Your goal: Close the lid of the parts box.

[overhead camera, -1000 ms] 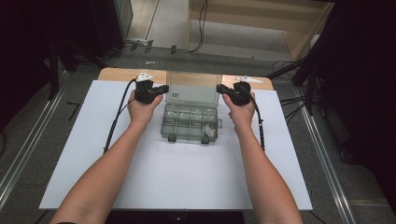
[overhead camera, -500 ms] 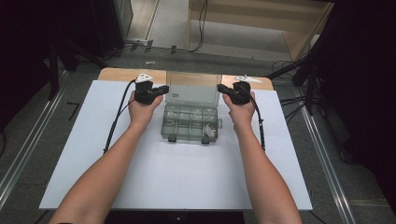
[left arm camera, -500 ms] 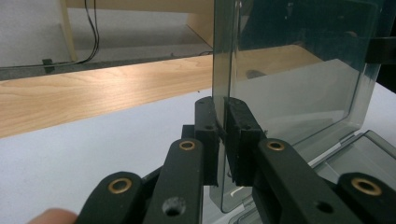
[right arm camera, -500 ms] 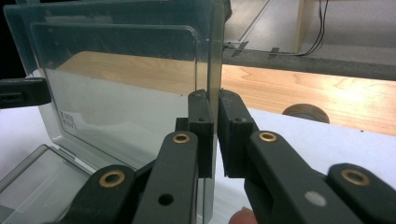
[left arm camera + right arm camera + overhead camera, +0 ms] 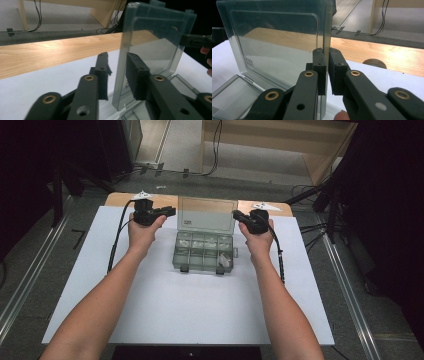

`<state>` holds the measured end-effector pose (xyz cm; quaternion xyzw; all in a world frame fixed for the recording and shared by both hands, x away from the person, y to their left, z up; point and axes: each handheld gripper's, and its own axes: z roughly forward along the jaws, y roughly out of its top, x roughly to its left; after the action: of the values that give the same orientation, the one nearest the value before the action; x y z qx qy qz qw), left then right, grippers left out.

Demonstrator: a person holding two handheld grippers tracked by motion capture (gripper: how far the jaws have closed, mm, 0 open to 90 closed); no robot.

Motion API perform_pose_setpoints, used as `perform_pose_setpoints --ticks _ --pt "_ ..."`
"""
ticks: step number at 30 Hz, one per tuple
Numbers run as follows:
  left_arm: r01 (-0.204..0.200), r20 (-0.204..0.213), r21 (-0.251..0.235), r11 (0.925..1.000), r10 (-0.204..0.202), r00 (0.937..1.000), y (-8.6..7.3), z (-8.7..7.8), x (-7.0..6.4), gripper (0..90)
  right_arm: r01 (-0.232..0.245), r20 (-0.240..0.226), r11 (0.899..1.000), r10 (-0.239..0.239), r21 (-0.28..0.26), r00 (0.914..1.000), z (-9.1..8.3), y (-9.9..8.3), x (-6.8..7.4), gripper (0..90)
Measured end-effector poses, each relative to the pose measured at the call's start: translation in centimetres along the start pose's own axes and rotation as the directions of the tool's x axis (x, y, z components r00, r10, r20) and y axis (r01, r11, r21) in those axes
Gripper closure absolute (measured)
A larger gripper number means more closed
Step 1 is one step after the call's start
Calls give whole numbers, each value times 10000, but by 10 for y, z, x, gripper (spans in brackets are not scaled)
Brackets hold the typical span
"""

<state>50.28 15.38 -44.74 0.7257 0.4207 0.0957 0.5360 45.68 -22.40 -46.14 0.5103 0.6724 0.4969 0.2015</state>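
Organizer box (image 5: 204,252) sits mid-counter (image 5: 150,310), its clear lid (image 5: 207,214) standing upright at 12 o'clock. My right gripper (image 5: 327,72), at the lid's 3 o'clock edge, has its fingers pinching that edge. My left gripper (image 5: 120,75), at 9 o'clock, has its fingers spread astride the other edge.

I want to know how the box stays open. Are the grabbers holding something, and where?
The right gripper pinches the clear lid at its side edge. The left gripper straddles the other edge, jaws open.
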Motion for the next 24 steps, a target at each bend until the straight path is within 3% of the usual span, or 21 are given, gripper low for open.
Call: perform_pose_setpoints --ticks 5,14,21,24 --pt "341 13 348 9988 -341 9994 2 11 5 893 183 -71 9998 -184 -116 9998 -1 -1 0 826" --pt "606 -59 633 9962 -604 9982 11 30 6 896 744 -189 9961 -753 -485 9970 -6 -5 3 824" --pt "607 579 381 9974 -628 9963 13 32 2 896 815 -135 9951 -823 -565 9965 -7 -8 3 820" --pt "639 749 353 9973 -664 9950 13 30 3 897 511 -268 9973 -525 -533 9983 -8 -8 2 814"
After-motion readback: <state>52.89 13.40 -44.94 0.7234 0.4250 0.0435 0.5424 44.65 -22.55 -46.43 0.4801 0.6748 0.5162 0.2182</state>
